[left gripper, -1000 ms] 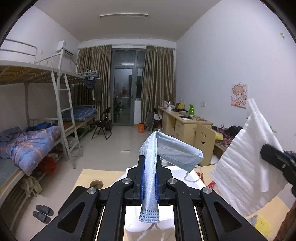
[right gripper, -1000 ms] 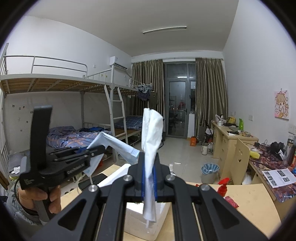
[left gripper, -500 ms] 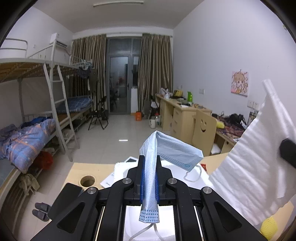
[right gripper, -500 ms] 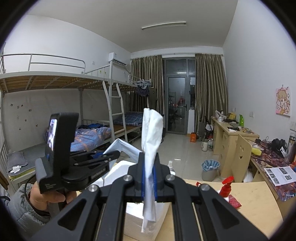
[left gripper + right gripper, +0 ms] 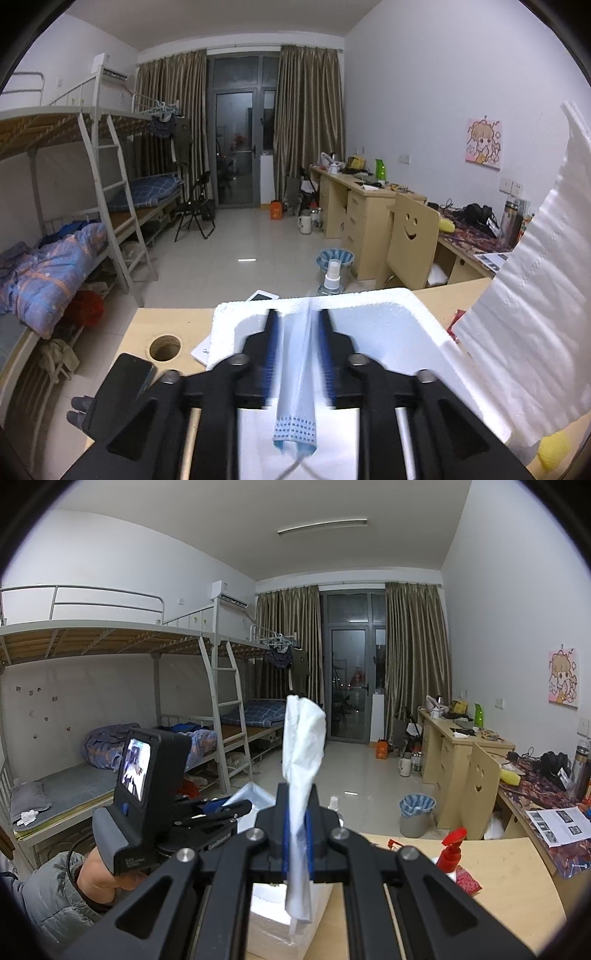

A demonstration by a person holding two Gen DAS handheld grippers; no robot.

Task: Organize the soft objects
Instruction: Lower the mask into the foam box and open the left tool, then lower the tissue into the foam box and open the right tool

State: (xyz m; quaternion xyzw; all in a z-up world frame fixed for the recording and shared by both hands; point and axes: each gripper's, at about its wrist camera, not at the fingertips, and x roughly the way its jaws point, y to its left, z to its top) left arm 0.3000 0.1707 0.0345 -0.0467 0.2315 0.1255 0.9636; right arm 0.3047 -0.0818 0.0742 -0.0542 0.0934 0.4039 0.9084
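At the bottom centre of the left wrist view, the left gripper (image 5: 295, 332) is opening its jaws over the white foam box (image 5: 417, 325); the blue face mask (image 5: 295, 410) hangs between them lengthwise, apparently loose though blurred. The right gripper (image 5: 297, 834), lower centre of its own view, pinches a white tissue (image 5: 301, 746) upright, just beside the box

- Pale blue face mask (image 5: 295, 384), folded lengthwise, hangs low centre over the white foam box (image 5: 406, 317).
- White tissue (image 5: 301, 775) stands upright, mid-frame, pinched.
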